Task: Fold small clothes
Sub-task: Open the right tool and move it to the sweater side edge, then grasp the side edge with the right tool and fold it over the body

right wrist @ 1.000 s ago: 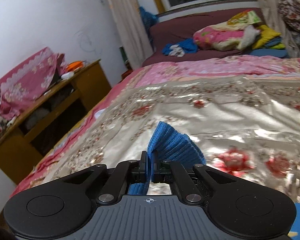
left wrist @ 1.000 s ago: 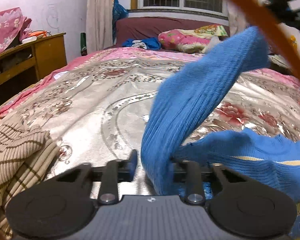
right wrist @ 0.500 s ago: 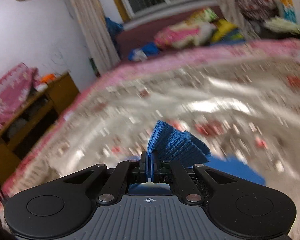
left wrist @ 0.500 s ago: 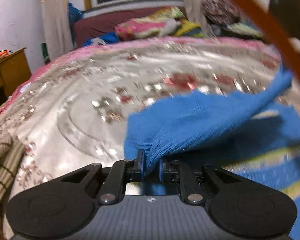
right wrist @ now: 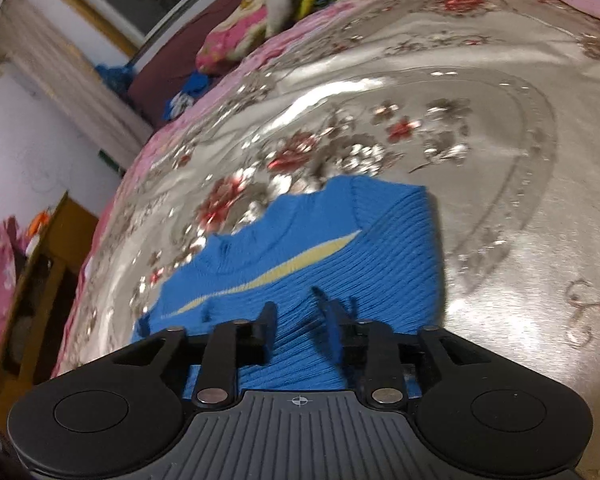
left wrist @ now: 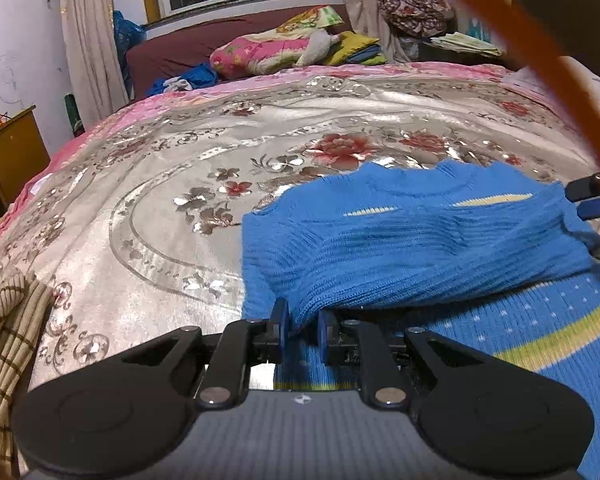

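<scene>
Blue sweater (left wrist: 412, 248) lies mid-frame on the floral bedspread (left wrist: 180, 184). Left gripper (left wrist: 300, 322) pinches a sweater fold at lower centre. Right gripper (right wrist: 300, 318) is opening, pads clear of the knit.

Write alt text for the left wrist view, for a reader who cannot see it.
The left tongs pinch a fold of a blue knit sweater with yellow stripes, lying on a floral bedspread. A brown striped garment lies at the left edge.
</scene>
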`<state>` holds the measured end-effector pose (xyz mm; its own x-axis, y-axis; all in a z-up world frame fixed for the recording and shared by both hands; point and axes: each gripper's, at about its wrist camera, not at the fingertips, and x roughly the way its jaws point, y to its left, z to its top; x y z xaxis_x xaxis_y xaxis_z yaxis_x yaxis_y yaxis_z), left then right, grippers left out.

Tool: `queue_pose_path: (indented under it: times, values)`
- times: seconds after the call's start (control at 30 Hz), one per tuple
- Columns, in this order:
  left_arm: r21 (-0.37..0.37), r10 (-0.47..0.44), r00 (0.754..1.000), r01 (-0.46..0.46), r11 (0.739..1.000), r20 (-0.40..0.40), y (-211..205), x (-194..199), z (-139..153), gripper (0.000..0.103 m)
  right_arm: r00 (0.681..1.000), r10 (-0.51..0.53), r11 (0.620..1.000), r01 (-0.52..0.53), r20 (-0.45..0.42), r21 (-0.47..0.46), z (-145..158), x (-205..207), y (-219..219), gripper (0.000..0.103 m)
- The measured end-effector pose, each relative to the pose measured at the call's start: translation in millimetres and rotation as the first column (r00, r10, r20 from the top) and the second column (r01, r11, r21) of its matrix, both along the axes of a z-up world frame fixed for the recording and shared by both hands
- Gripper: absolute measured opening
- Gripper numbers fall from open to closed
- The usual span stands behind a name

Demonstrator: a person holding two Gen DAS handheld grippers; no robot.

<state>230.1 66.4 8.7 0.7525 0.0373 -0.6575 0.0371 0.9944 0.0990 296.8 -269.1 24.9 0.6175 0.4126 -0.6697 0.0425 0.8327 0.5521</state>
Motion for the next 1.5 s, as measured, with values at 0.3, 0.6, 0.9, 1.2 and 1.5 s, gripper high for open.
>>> queue_pose_path:
  times: [0.3,0.6,0.9,1.2,1.5]
  values:
    - [-0.037,-0.01,1.0,0.01,0.999,0.001,4.5,-9.9,7.9,0.022,0.999,-0.019,1.0,0.019,-0.038,-0.004,-14.3,19.6,-2.7,0.033]
    - [-0.033,-0.035,0.999,0.035,0.999,0.012,-1.3,-6.9,11.0,0.026,0.985,0.139,0.978,-0.152,-0.101,-0.143,-11.3,5.0,12.0,0.033]
    - [-0.025,-0.045,0.999,0.045,0.999,0.009,-8.5,-3.2,13.2,0.027,0.987,0.159,0.967,-0.157,-0.008,-0.201,18.3,6.6,4.8,0.033]
    - [-0.029,-0.06,0.998,0.061,0.998,0.019,-12.2,5.7,14.8,0.028,0.962,0.256,0.922,-0.274,-0.097,-0.274,-8.5,34.0,30.0,0.033]
    - [-0.032,-0.05,0.998,0.051,0.998,0.041,-10.2,16.1,19.6,0.028,0.961,0.276,0.923,-0.27,-0.019,-0.273,14.2,36.3,34.5,0.006]
